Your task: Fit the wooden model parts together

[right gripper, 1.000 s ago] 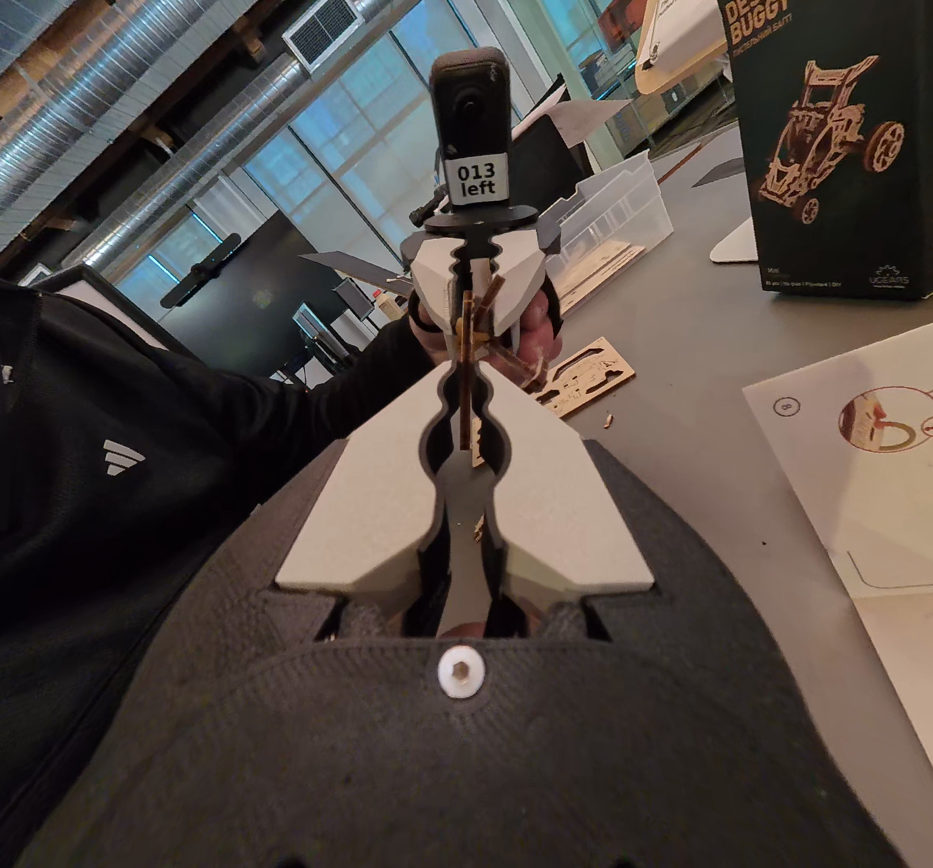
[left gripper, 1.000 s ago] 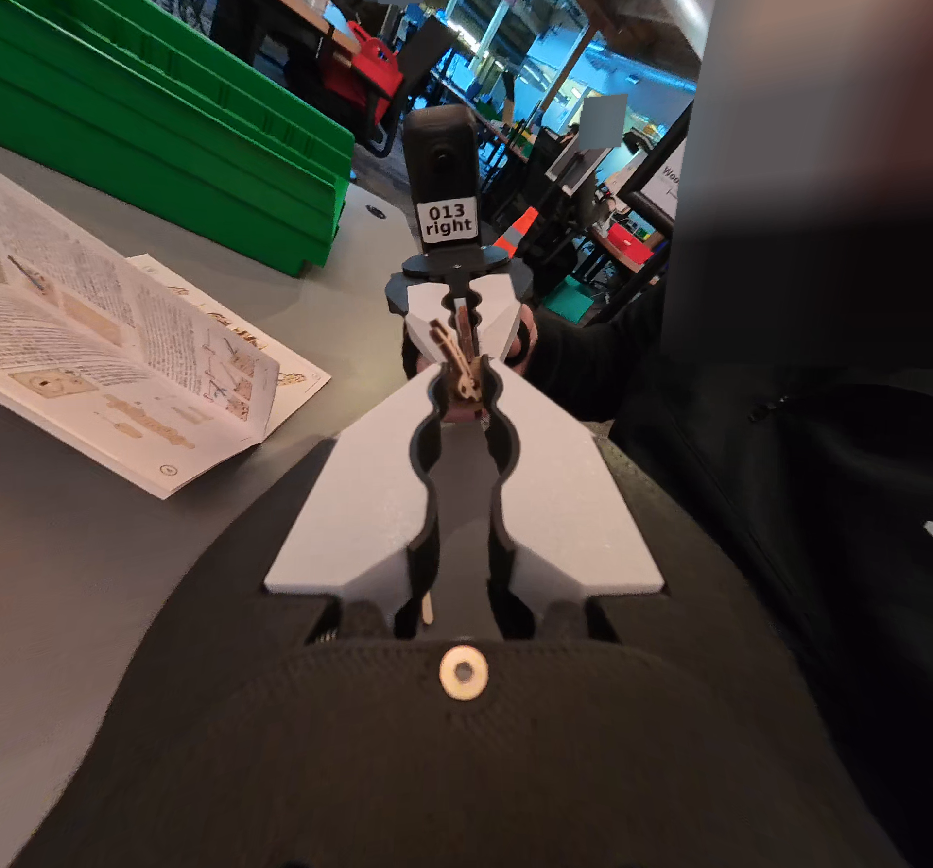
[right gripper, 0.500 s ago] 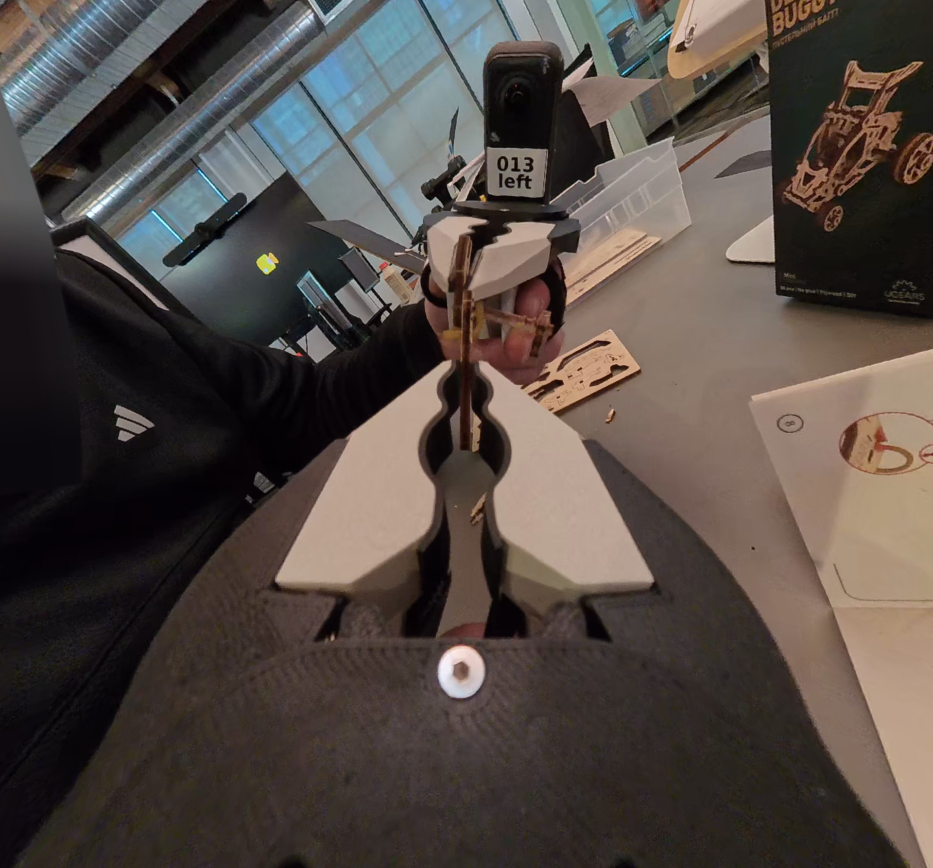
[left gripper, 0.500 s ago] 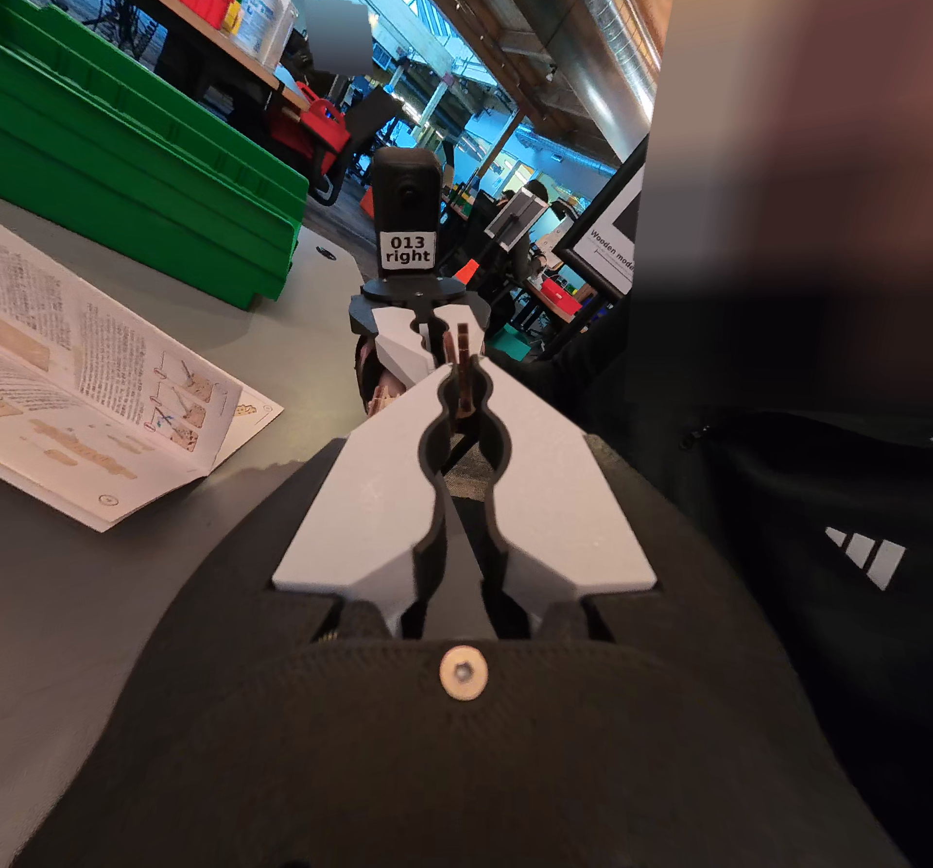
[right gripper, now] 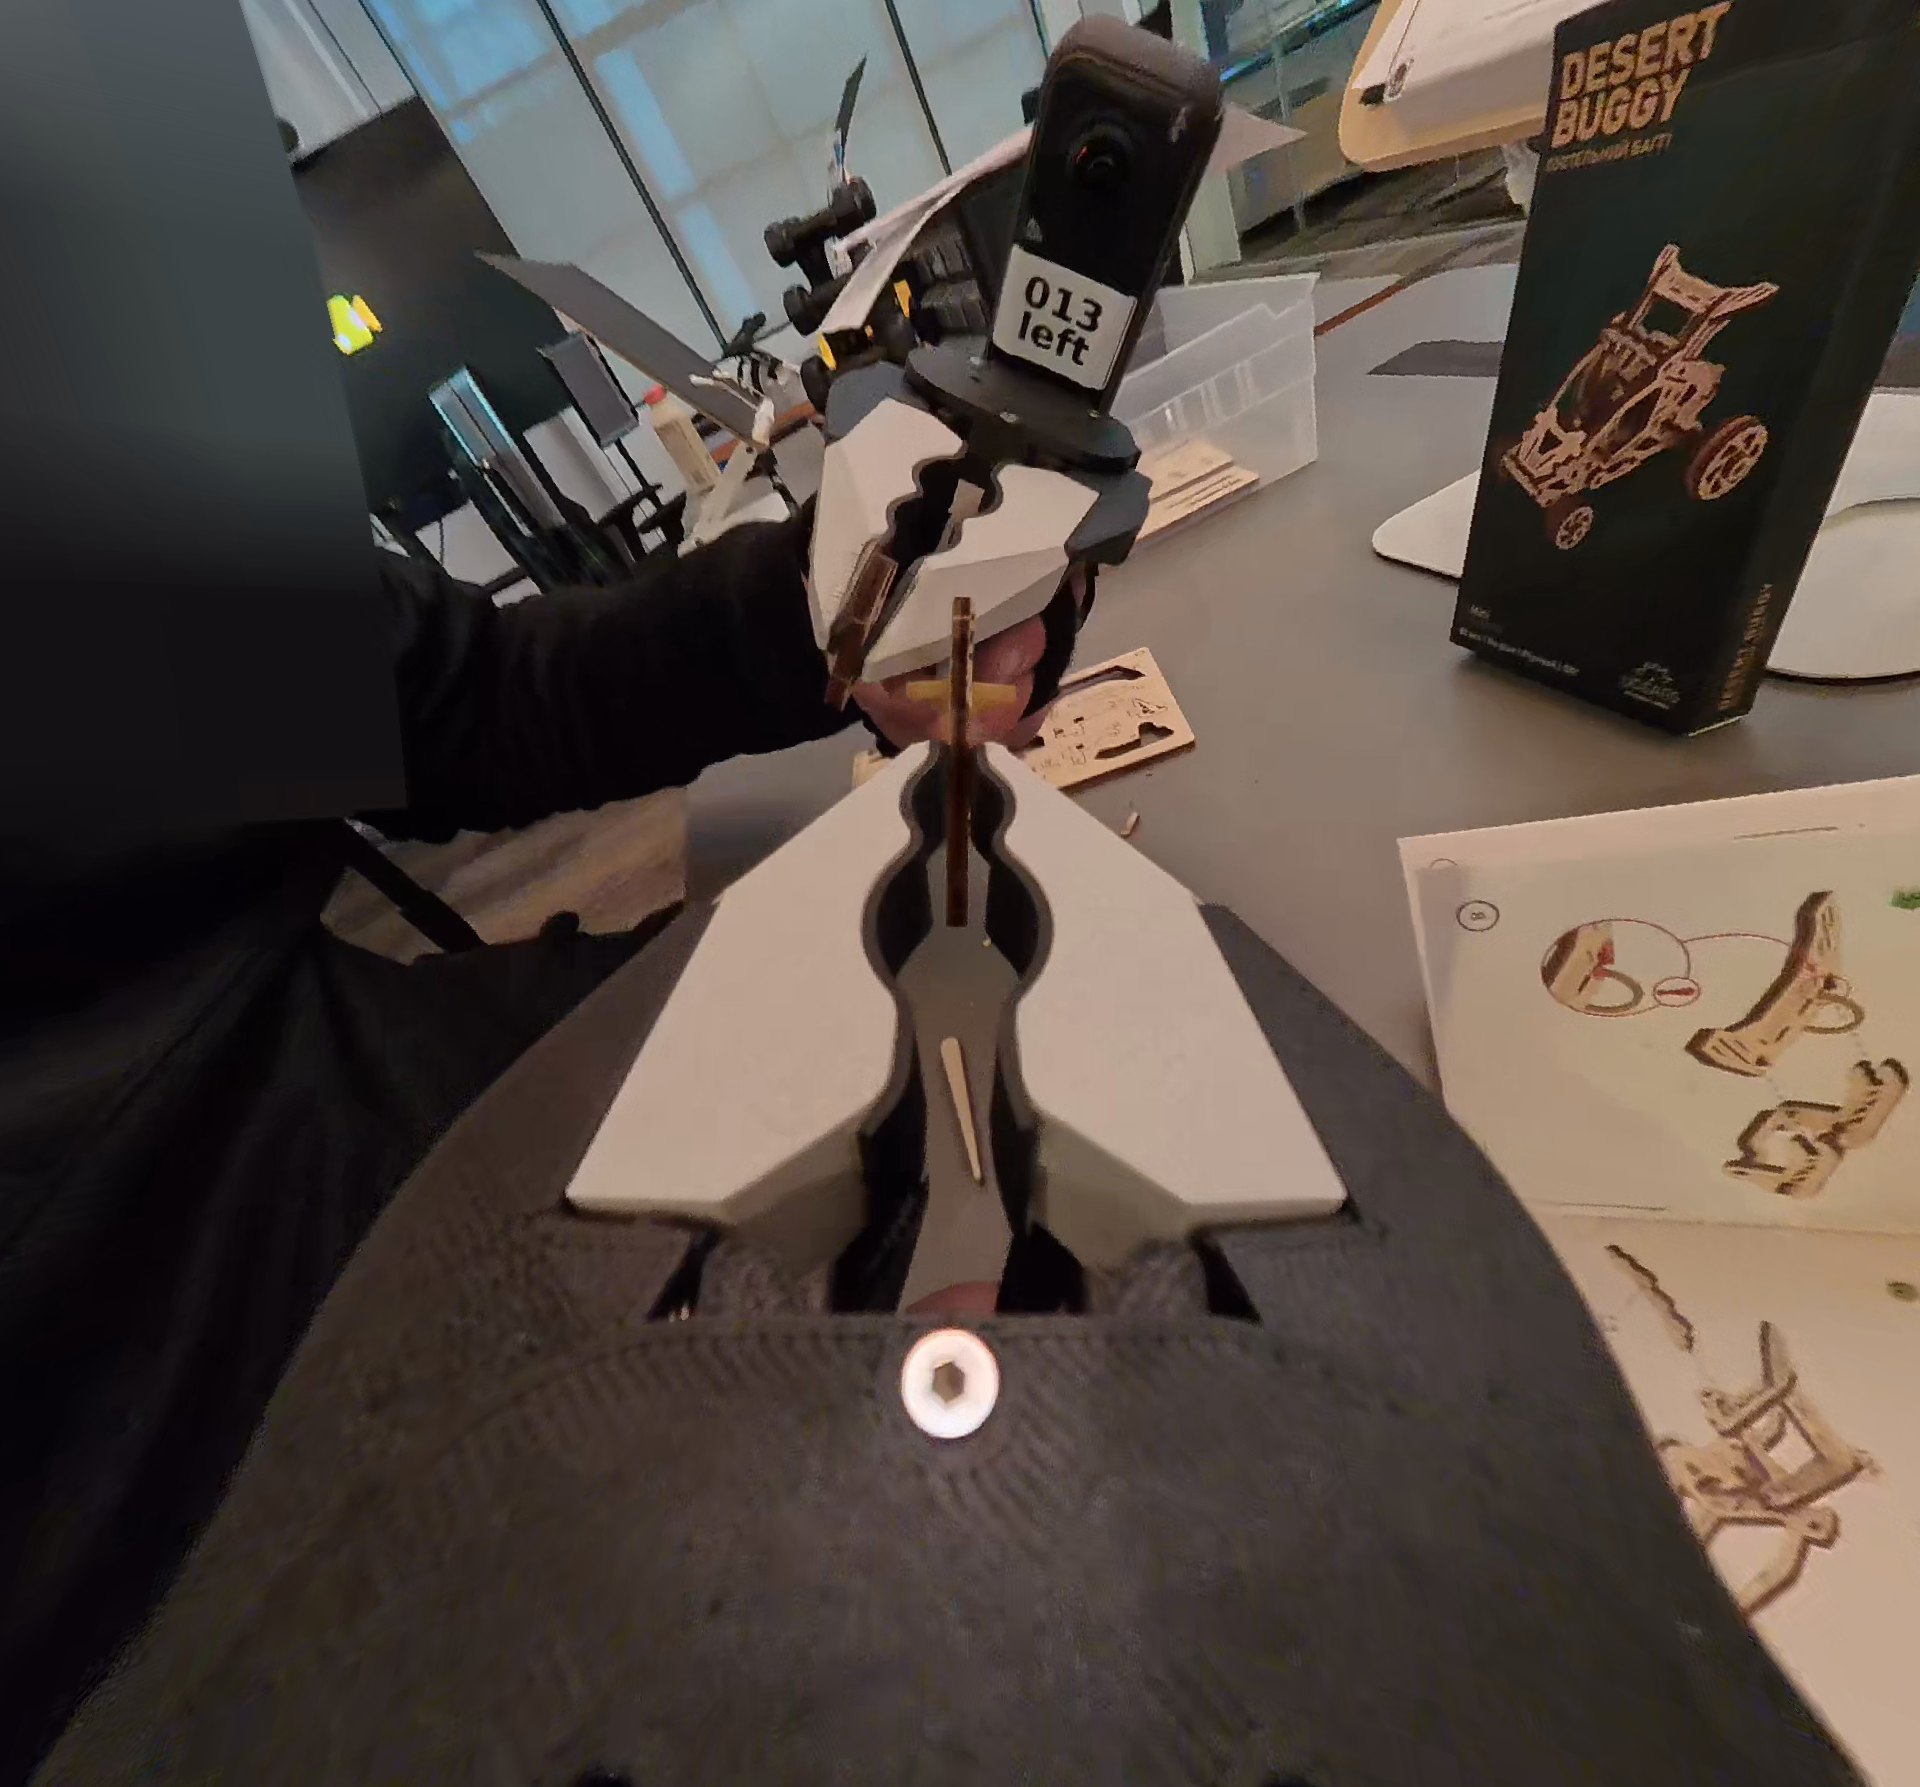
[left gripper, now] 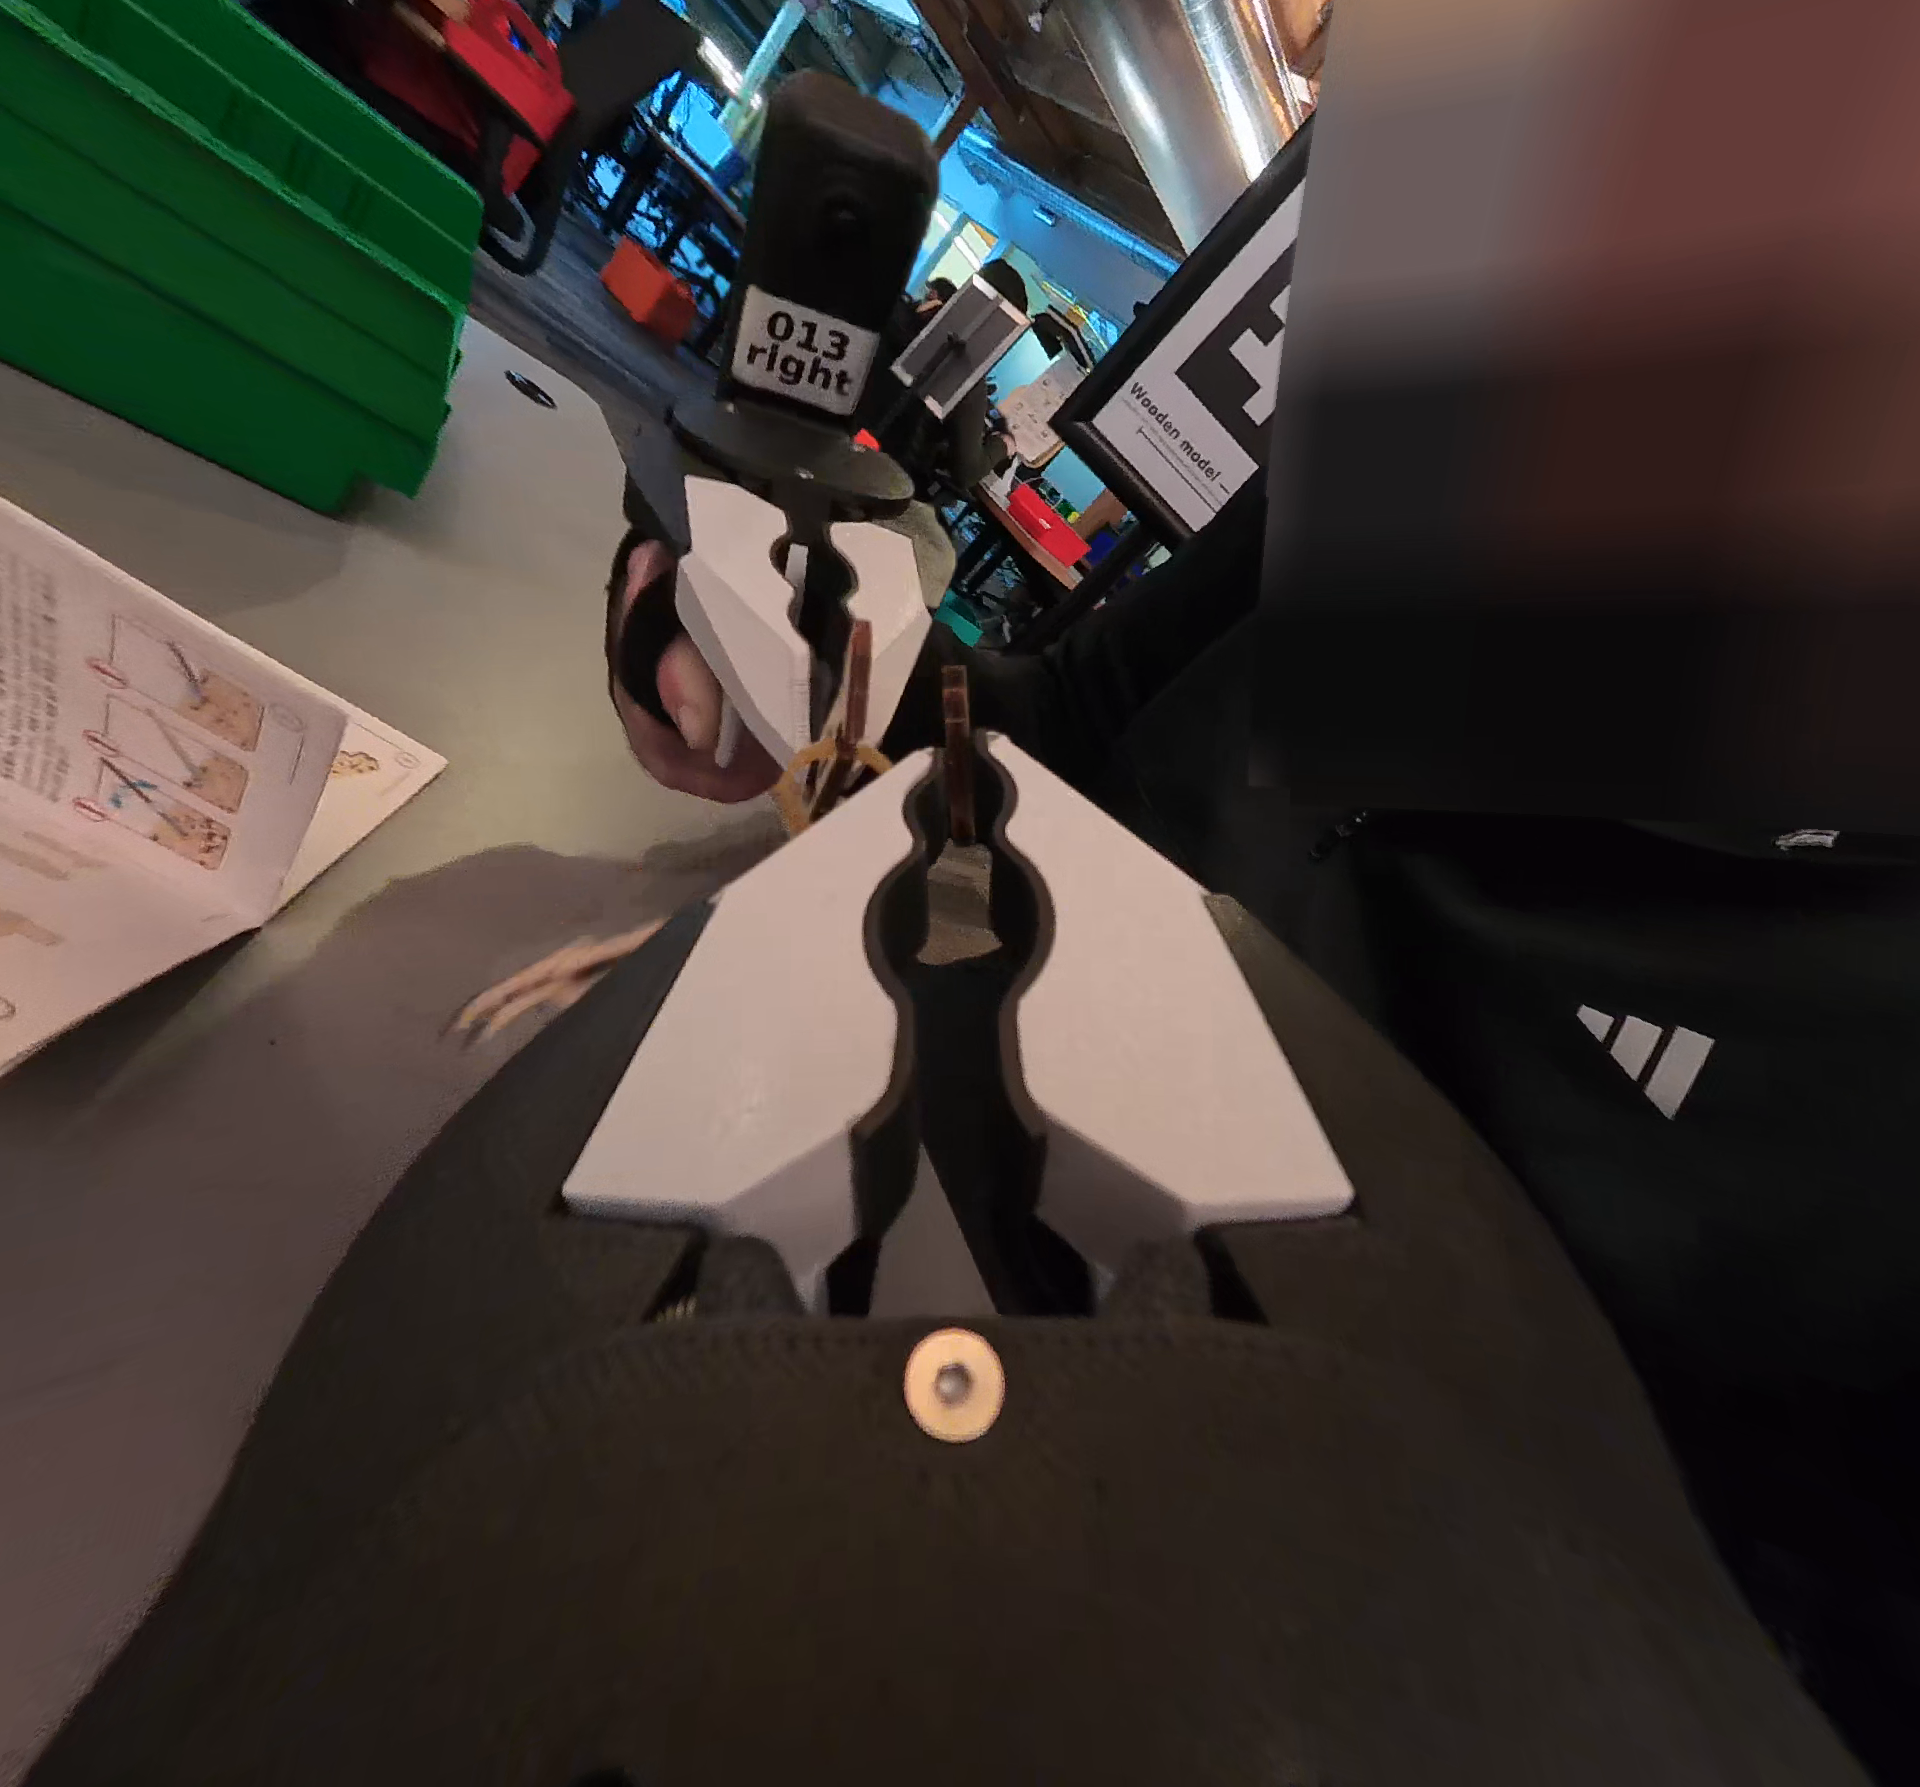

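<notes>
Apart now: left tool (left gripper: 953, 781) has drawn back, jaws clamped on a thin wooden strip (left gripper: 954, 750); right tool (right gripper: 957, 781) pinches the cross-shaped wooden piece (right gripper: 958, 698) above the desk (right gripper: 1351, 698). Joining seems unfinished.

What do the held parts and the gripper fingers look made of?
Wooden part in the left gripper: thin plywood, dark scorched-looking edges. Wooden part in the right gripper: same, with a pale crosspiece. Fingers: matte pale-grey plastic, probably printed.
</notes>
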Motion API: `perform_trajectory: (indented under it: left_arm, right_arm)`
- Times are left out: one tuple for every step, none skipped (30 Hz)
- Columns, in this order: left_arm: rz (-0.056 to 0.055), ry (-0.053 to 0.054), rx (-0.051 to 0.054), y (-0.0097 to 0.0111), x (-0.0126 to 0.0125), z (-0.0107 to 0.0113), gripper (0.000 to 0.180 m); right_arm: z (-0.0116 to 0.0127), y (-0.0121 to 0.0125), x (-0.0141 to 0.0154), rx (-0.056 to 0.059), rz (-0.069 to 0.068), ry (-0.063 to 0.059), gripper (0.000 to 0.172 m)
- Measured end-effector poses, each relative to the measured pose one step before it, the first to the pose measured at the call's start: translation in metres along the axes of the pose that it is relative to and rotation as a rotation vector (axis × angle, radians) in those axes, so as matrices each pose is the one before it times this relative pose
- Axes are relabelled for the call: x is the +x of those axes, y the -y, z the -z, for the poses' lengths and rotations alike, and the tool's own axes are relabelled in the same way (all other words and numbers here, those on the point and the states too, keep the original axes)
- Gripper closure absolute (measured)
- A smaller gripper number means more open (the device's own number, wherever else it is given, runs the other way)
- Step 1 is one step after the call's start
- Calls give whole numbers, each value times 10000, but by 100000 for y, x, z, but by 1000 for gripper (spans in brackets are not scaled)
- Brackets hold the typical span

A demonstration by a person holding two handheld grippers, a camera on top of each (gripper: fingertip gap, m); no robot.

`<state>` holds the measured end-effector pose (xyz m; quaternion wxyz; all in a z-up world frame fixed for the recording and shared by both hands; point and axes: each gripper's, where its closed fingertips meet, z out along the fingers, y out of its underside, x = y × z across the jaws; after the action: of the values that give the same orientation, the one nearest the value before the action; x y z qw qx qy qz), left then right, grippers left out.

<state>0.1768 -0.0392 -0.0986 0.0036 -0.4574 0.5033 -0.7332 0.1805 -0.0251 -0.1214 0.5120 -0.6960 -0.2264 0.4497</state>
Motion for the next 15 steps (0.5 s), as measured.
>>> perform_trajectory:
  left_arm:
    - [147,57,-20,-109,-282,91,180]
    - [91,27,71,4,-217,163,180]
    - [84,9,97,45,-137,183,179]
    - [64,90,80,1,-231,166,177]
    - [24,96,52,-39,-184,144,174]
    - [22,56,2,-124,-78,127,171]
    - [-26,265,-66,-212,-359,120,169]
    - [-83,269,-30,-180,-355,145,167]
    - [58,113,138,66,-205,186,162]
    - [111,127,216,181,-277,218,157]
    - [3,308,43,-66,-488,205,153]
    - [-114,234,-33,-171,-264,182,150]
    - [-21,175,75,13,-152,208,147]
    - [-61,478,-30,-95,-556,201,145]
    - [-351,657,-305,-508,-673,161,142]
  right_arm:
    - [-109,-175,-69,-122,53,60,171]
    - [-73,-65,-103,-18,-19,93,171]
    - [-49,-88,-42,0,-65,79,171]
    - [-75,-172,44,-9,-118,65,171]
    - [-37,-113,136,63,-151,30,171]
    - [1,-46,33,109,-171,99,171]
    - [19,-34,14,84,-147,90,171]
    - [-10,-98,90,15,-73,0,171]
    - [-36,-129,105,-29,-70,-18,171]
    - [-35,-58,20,13,-76,41,171]
    - [-15,57,-8,71,-81,45,171]
    - [-15,3,62,28,-75,-9,171]
    - [5,-61,84,-30,-31,-28,171]
    - [76,-8,70,-2,-30,-39,171]
    - [145,45,70,32,-60,-43,171]
